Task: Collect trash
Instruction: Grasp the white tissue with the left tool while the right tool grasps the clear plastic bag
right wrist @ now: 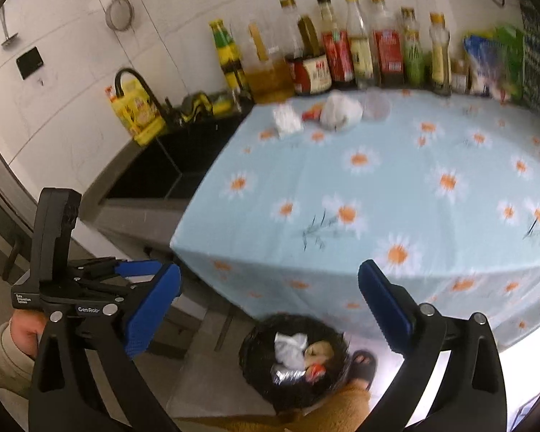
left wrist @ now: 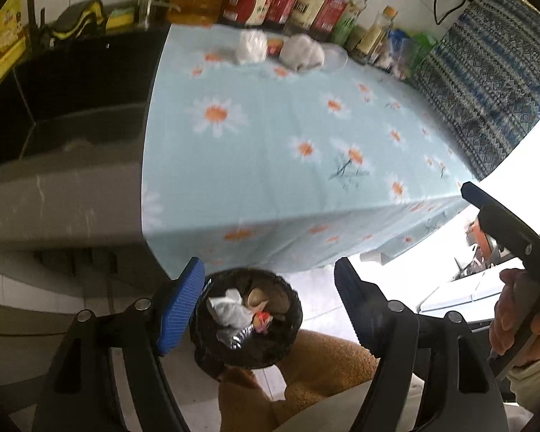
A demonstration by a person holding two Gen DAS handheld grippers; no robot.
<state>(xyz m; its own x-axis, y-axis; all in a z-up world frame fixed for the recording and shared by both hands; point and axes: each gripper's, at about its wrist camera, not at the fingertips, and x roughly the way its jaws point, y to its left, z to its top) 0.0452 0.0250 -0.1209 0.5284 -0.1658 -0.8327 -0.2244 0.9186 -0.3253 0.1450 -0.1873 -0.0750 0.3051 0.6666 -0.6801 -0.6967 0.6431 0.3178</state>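
A black trash bin (left wrist: 246, 318) stands on the floor below the table's front edge; it also shows in the right wrist view (right wrist: 293, 356). It holds white crumpled paper (left wrist: 230, 309), a red wrapper and other scraps. My left gripper (left wrist: 270, 302) is open and empty above the bin. My right gripper (right wrist: 270, 309) is open and empty, above and in front of the bin. On the table's far side lie a white crumpled paper (right wrist: 287, 119), a red-orange wrapper (right wrist: 311, 112), a white plastic bag (right wrist: 340, 111) and a clear plastic cup (right wrist: 376, 105).
The table has a light-blue daisy cloth (right wrist: 378, 187). Several sauce and oil bottles (right wrist: 342, 54) line the back wall. A black sink (right wrist: 169, 165) with a faucet lies left of the table. A patterned cloth (left wrist: 493, 82) hangs at right. A slippered foot (right wrist: 363, 363) stands beside the bin.
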